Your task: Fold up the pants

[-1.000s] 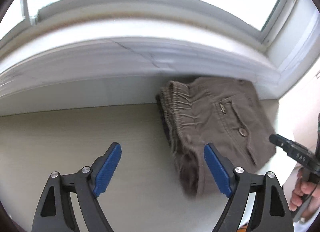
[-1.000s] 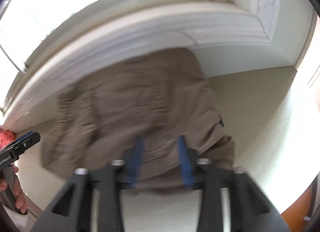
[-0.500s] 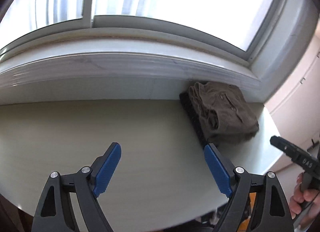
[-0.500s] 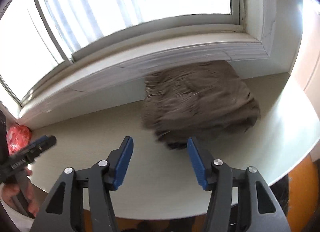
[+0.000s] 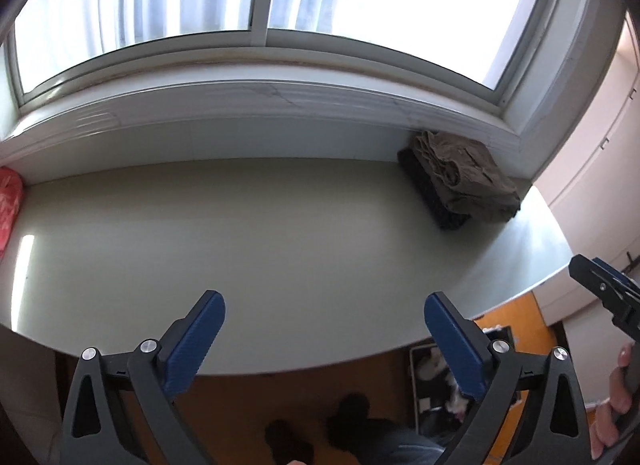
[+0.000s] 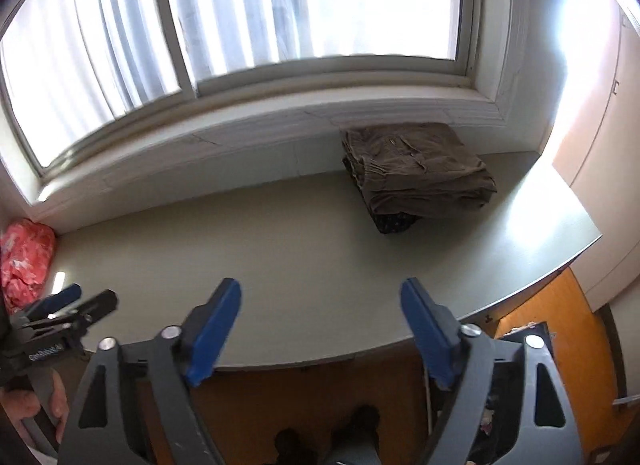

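I have both grippers angled down over the near edge of the table (image 5: 280, 249), well back from the work. The left gripper (image 5: 324, 329) fills the bottom of its own view with jaws opening, spread wide and nothing between the blue pads but bare tabletop. The right gripper (image 6: 322, 325) sits the same way at the bottom of its view, jaws opening, nothing between them either. In the left view I see the right gripper's black tip poking in at the right edge, with the fingers (image 5: 612, 405) of the hand that holds it curled round its handle in the lower right corner. In the right view the left gripper shows at the lower left edge.

The folded brown pants (image 6: 416, 169) lie in the upper right of the frame, in the table's far right corner, against the wall under the window sill (image 6: 280, 121). They rest on top of a dark folded garment (image 6: 394, 221) whose edge peeks out beneath.

Between the jaws and the pants the tabletop is open. A red patterned bundle (image 6: 24, 261) sits at the far left edge. The table's rounded front edge runs just under the fingertips, with orange floor (image 6: 560, 313) below it.
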`<action>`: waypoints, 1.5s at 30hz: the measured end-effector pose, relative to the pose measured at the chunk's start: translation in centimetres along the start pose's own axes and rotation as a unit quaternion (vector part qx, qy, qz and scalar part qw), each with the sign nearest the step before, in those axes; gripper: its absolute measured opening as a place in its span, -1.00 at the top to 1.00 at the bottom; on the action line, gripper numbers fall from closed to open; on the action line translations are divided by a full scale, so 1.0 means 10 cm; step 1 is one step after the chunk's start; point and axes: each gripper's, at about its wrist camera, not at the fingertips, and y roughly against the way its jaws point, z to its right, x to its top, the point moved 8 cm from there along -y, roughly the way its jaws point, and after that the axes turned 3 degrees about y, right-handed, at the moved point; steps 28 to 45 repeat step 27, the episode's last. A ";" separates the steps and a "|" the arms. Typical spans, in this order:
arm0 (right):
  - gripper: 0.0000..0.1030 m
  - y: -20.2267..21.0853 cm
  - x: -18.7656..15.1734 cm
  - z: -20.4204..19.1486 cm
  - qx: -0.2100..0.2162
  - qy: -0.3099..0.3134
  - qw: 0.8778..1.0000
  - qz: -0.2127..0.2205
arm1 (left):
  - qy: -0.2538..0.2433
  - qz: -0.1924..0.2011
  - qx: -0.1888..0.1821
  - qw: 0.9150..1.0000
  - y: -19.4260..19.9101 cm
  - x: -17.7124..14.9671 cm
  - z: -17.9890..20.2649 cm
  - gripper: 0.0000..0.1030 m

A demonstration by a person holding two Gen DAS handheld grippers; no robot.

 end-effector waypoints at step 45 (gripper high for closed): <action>-0.58 0.14 -0.06 0.27 0.072 0.050 0.996 -0.014 | -0.001 0.045 0.053 0.998 0.43 -0.05 0.61 -1.00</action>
